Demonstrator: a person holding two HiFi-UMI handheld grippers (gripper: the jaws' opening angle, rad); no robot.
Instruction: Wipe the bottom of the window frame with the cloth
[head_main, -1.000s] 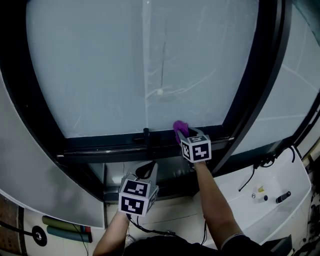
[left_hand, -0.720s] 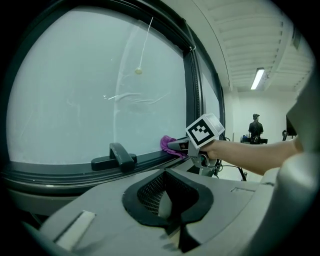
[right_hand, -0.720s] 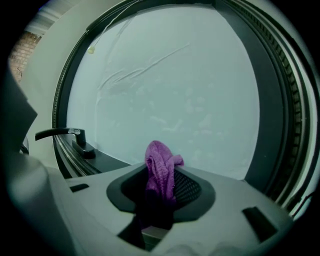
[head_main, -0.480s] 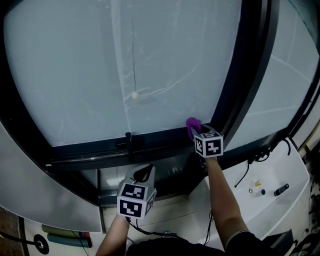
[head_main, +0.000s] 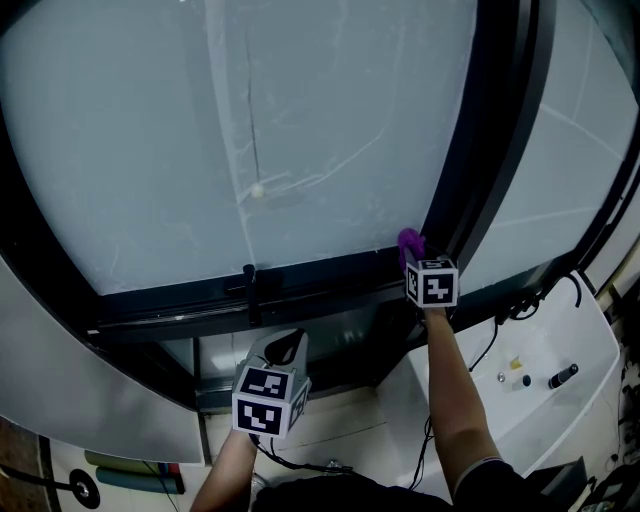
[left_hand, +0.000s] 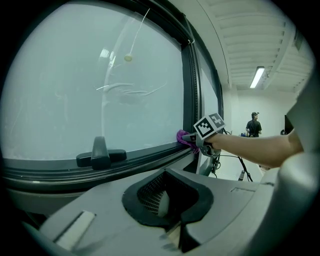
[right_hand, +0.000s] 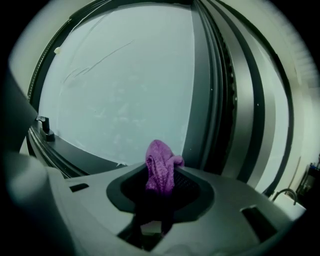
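Note:
My right gripper (head_main: 413, 262) is shut on a purple cloth (head_main: 410, 241) and presses it on the bottom rail of the black window frame (head_main: 320, 276), right at the rail's right end beside the upright post. In the right gripper view the cloth (right_hand: 160, 167) sticks up from between the jaws, in front of the glass. The left gripper view shows the cloth (left_hand: 183, 138) touching the rail, with a black window handle (left_hand: 100, 152) further left. My left gripper (head_main: 286, 348) hangs below the rail, shut and holding nothing.
The black handle (head_main: 250, 284) stands on the rail left of centre. A blind cord with a white bead (head_main: 257, 189) hangs against the glass. A white ledge (head_main: 545, 395) with cables and small items lies at lower right. A person (left_hand: 254, 125) stands far off indoors.
My right gripper has slid the cloth rightward along the bottom rail, from near the handle to the right corner. The left gripper has stayed below the rail.

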